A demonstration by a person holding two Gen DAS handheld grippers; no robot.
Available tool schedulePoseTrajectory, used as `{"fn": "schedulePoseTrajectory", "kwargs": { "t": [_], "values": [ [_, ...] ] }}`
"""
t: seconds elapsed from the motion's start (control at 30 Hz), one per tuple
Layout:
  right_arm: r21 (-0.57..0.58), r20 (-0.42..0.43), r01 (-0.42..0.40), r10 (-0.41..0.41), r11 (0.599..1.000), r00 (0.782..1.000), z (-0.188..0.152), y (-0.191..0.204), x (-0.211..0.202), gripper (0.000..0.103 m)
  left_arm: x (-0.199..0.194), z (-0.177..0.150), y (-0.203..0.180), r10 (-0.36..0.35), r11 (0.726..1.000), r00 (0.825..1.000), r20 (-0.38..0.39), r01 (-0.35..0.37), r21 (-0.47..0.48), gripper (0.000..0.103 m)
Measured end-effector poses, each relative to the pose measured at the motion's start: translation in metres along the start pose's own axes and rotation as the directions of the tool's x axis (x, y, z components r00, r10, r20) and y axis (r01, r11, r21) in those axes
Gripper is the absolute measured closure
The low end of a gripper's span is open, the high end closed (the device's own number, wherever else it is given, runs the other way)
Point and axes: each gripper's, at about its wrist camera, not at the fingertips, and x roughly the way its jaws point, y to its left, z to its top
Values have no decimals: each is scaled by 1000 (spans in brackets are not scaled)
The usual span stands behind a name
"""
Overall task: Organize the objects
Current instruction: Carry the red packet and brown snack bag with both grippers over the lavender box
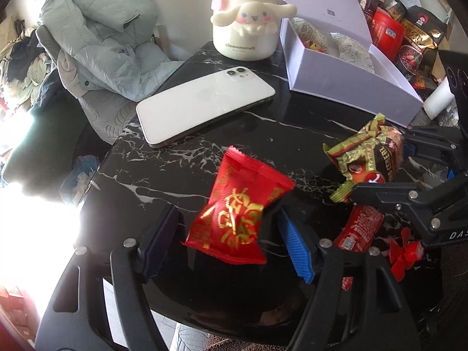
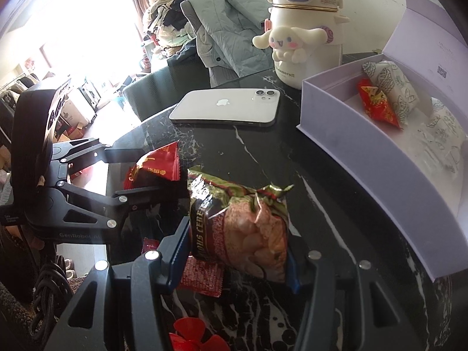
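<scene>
My left gripper (image 1: 228,231) is shut on a red snack packet with gold print (image 1: 237,213) and holds it above the black marble table (image 1: 181,175). My right gripper (image 2: 237,251) is shut on a green and brown cereal snack packet (image 2: 242,225), also lifted; it shows in the left wrist view (image 1: 368,161) between the right fingers. The open lavender box (image 1: 348,79) stands at the back right and holds white patterned packets (image 2: 392,87) and a red packet (image 2: 377,102).
A white phone (image 1: 204,102) lies face down at the table's middle. A cream Cinnamoroll bottle (image 1: 245,20) stands behind it. More red packets (image 1: 359,228) and a red bow (image 1: 406,251) lie near the front edge. A grey jacket (image 1: 102,38) hangs at the left. Snack bags and jars (image 1: 409,35) crowd the far right.
</scene>
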Motion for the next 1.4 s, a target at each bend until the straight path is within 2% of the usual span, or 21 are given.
{"fn": "schedulePoseTrajectory", "kwargs": {
  "t": [0.07,0.1,0.13,0.3,0.33,0.4,0.47,0.53,0.6,0.67,0.93,1.4],
  "values": [
    [2,-2,-1,1,1000,1000,0,0,1,47,2,0,3,25,1000,1000,-9,-25,-10,15],
    [4,-1,-2,2,1000,1000,0,0,2,47,2,-1,5,42,999,999,-14,-42,-16,12],
    [5,-1,-2,2,1000,1000,0,1,1,47,2,-2,6,45,999,999,-11,-45,-23,9],
    [11,-2,-2,2,1000,1000,0,1,2,47,2,-3,10,31,999,999,-11,-32,-44,9],
    [9,-2,-2,2,1000,1000,0,1,2,47,2,-3,10,32,999,999,-10,-32,-44,10],
    [9,-2,-1,1,1000,1000,0,1,2,47,-1,-3,10,31,999,999,8,-30,-42,20],
    [12,-3,-3,3,1000,1000,1,1,3,47,-6,-3,9,39,998,999,27,-38,-51,47],
    [15,-3,-3,3,1000,1000,1,0,3,47,-7,-3,12,71,994,997,24,-68,-80,58],
    [20,-3,5,-5,1000,1000,0,-1,3,47,-9,-2,17,166,980,986,20,-162,-118,61],
    [23,-3,7,-7,1000,1000,1,-1,2,47,-9,0,17,198,977,980,20,-195,-88,63],
    [18,10,-4,4,1000,1000,4,0,0,47,-19,0,8,83,996,995,46,-81,-47,63],
    [18,84,23,-25,1000,996,2,-2,-40,47,-51,20,-10,73,997,990,125,-74,7,63]
  ]
}}
